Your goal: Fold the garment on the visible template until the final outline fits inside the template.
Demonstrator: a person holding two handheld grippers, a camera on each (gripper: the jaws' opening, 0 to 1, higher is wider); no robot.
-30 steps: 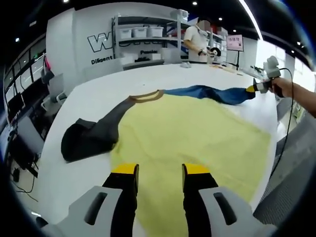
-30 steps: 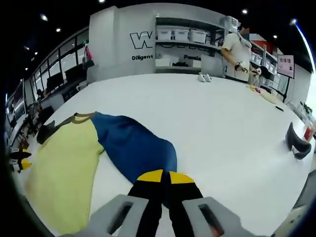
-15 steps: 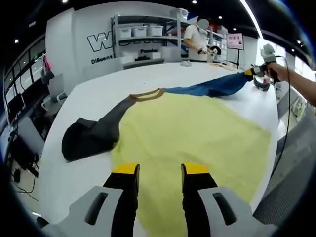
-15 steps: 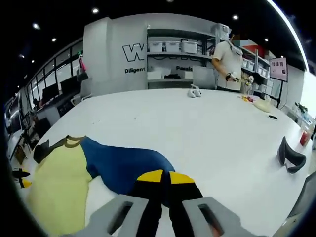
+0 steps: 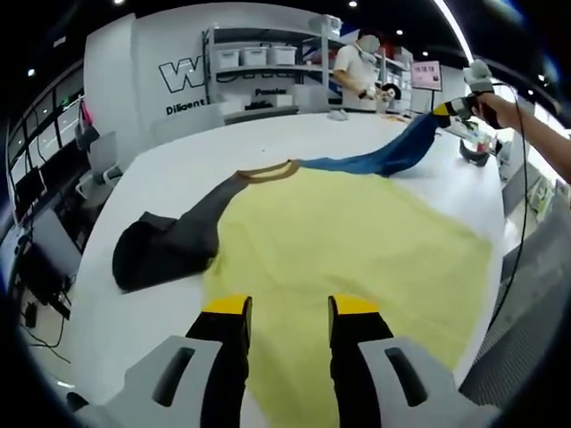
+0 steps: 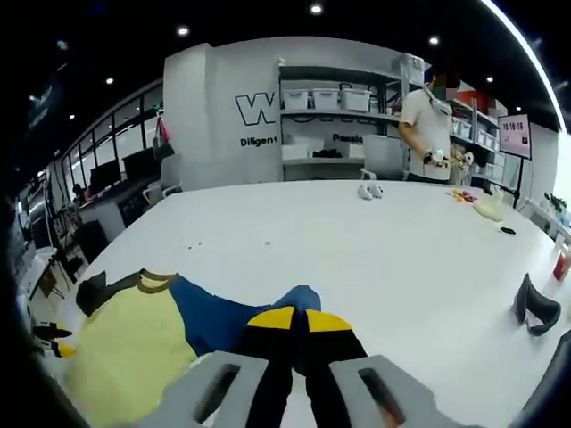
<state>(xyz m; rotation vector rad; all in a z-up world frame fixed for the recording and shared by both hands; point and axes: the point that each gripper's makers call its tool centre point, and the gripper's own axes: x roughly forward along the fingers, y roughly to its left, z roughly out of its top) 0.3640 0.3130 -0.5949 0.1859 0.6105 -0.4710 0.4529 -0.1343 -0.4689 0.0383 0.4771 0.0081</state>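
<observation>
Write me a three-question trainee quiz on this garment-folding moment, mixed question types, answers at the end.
1. True or false: the left gripper is shut on the yellow body of the garment.
2. Multiple choice: what is the right gripper shut on? A) the dark sleeve B) the blue sleeve C) the collar
3. Fill in: the blue sleeve is held ____ the white table, not lying flat on it.

Key
1. False: its jaws stand apart over the yellow fabric.
2. B
3. above: the left gripper view shows it rising from the shoulder to the raised right gripper.
</observation>
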